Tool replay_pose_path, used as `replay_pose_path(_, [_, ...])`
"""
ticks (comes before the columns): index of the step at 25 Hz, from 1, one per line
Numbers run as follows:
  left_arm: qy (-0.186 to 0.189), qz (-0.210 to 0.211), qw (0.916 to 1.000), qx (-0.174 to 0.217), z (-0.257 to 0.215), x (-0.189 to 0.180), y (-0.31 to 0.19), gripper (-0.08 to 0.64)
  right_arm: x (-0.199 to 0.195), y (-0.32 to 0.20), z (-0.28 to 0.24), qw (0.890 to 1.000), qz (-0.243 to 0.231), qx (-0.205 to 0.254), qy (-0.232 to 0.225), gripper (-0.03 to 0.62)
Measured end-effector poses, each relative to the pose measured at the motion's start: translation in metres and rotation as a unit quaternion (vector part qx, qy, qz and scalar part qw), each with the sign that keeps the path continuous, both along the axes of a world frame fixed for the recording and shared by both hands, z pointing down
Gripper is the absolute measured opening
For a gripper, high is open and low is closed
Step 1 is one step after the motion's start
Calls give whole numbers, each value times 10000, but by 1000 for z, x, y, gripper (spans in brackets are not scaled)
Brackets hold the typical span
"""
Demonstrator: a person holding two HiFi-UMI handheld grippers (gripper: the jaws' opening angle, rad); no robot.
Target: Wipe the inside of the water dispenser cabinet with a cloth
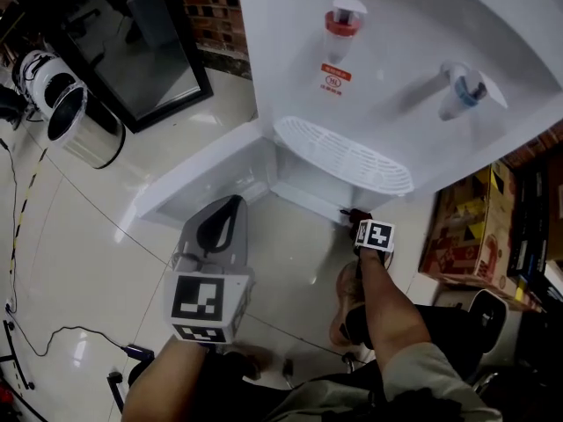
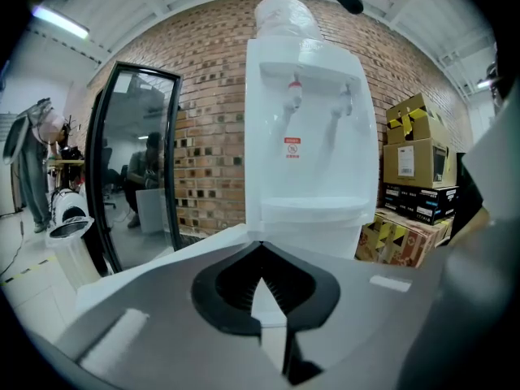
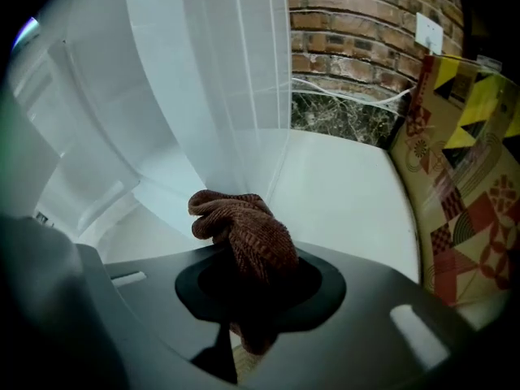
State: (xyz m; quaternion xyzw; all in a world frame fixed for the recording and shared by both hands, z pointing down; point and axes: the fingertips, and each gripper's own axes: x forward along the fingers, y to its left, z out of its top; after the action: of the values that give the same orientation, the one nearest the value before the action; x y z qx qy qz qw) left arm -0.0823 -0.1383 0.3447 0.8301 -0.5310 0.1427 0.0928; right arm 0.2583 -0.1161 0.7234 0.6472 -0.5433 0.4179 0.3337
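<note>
Cloth [image 3: 242,238], brown and ribbed, is bunched in the right gripper [image 1: 359,222]. Its jaws stand partly apart and are clamped on it, and a wad sticks out past the fingertips.

Left gripper [image 2: 261,258] has its jaws closed tip to tip with nothing between them. It is held low and roughly level, well apart from the cloth.

Water dispenser [image 1: 396,51] is white. A red tap [image 1: 341,20], a blue tap [image 1: 462,90] and a slotted drip tray [image 1: 343,152] are all above the right fingers. The bottom edge of its cabinet is just ahead of them, and white panels fill the space ahead and to their left.

Cabinet door [image 1: 202,178] is swung open. It lies straight ahead of the left fingers, between them and the dispenser's lower part.

Cardboard boxes [image 1: 466,227] stand close on the right of the right fingers, with a brick wall [image 3: 357,23] beyond them.

Well to the left of the left fingers are a black-framed glass door [image 1: 154,51] and a metal bin [image 1: 84,126]. A thin cable [image 1: 62,332] trails over the tiled floor [image 1: 79,236].
</note>
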Motion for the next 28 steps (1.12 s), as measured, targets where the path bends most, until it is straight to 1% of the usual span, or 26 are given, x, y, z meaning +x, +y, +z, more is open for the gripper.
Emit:
replay_pose_path(2, [5,-1,9998,181,-9,-9,-6,0,-2,3,-14,9988,-461,-158,43,103])
replay_pose_path(4, [-23,-65,9994,327,-18,-24,-14,0,-7,4,-35,9944,-1010,-279,166,101])
replay_pose_path(6, [-19,-187,9990,406,-24,-42,-20,0,-10,3,-61,9877,-1500,-327,303,101])
replay_pose_path(8, [48,-294,9986,429,-29,-60,-22,2,-14,4,-91,9782,-1989,-401,441,101])
replay_pose_path(9, [71,-307,9986,432,-32,-67,-22,72,-18,7,-104,9719,-2251,-485,478,101])
replay_pose_path(10, [72,-298,9986,424,-34,-73,-21,97,-24,11,-118,9644,-2529,-608,481,103])
replay_pose_path(11, [48,-289,9988,404,-36,-80,-19,101,-32,17,-131,9553,-2821,-756,458,101])
replay_pose_path(12, [2,-293,9989,368,-36,-87,-16,122,-43,23,-144,9448,-3127,-886,429,101])
replay_pose_path(14, [-93,-338,9990,289,-35,-101,-13,152,-73,33,-176,9213,-3756,-939,362,101])
replay_pose_path(15, [-135,-355,9989,261,-34,-108,-12,168,-92,36,-194,9095,-4059,-844,301,101])
replay_pose_path(17, [-243,-353,9990,125,-27,-122,-13,211,-140,44,-229,8850,-4630,-482,117,101])
replay_pose_path(20, [-311,-293,9987,-278,-3,-141,-12,317,-210,60,-278,8386,-5443,127,-167,101])
replay_pose_path(21, [-321,-284,9981,-440,8,-148,-10,340,-229,65,-291,8240,-5653,296,-235,101])
replay_pose_path(22, [-346,-290,9973,-578,18,-154,-7,354,-244,68,-301,8117,-5817,440,-290,101])
replay_pose_path(23, [-385,-311,9965,-675,25,-160,-5,361,-255,70,-309,8029,-5926,555,-337,101])
replay_pose_path(24, [-431,-341,9958,-733,31,-165,-4,366,-262,69,-314,7979,-5981,645,-382,103])
replay_pose_path(25, [-478,-376,9952,-762,35,-168,-4,368,-265,67,-319,7965,-5988,727,-432,101])
replay_pose_path(26, [-517,-410,9948,-772,37,-170,-4,369,-266,64,-325,7979,-5951,828,-496,101])
replay_pose_path(28, [-561,-470,9942,-793,41,-172,-8,370,-267,56,-343,8054,-5777,1132,-688,103])
